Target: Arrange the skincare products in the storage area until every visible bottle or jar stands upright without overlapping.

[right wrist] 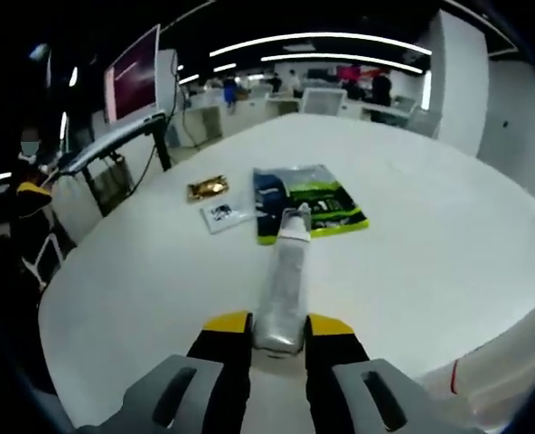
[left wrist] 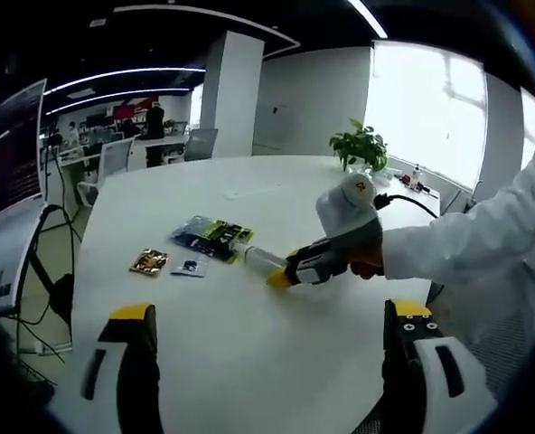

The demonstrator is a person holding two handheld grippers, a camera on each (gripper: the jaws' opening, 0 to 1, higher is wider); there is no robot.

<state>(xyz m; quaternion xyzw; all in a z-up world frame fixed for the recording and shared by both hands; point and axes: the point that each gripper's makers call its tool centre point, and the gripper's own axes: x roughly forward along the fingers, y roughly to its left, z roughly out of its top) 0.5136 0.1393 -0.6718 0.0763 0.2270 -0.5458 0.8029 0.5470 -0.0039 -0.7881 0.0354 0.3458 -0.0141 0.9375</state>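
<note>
A pale silver tube (right wrist: 284, 282) lies on the white table (right wrist: 412, 271), its cap pointing toward a green and blue sachet (right wrist: 308, 201). My right gripper (right wrist: 277, 333) is shut on the tube's flat crimped end. In the left gripper view the same right gripper (left wrist: 281, 276) comes in from the right, held by a white-sleeved arm, with the tube (left wrist: 264, 259) in its yellow tips. A small gold packet (right wrist: 208, 188) and a small white sachet (right wrist: 222, 214) lie left of the big sachet. My left gripper (left wrist: 272, 316) is open above bare tabletop with nothing between its fingers.
The sachets (left wrist: 211, 236) and gold packet (left wrist: 149, 262) sit mid-table in the left gripper view. A potted plant (left wrist: 361, 147) stands at the far table edge. Office chairs (left wrist: 111, 161), desks and a monitor (right wrist: 134, 74) surround the table.
</note>
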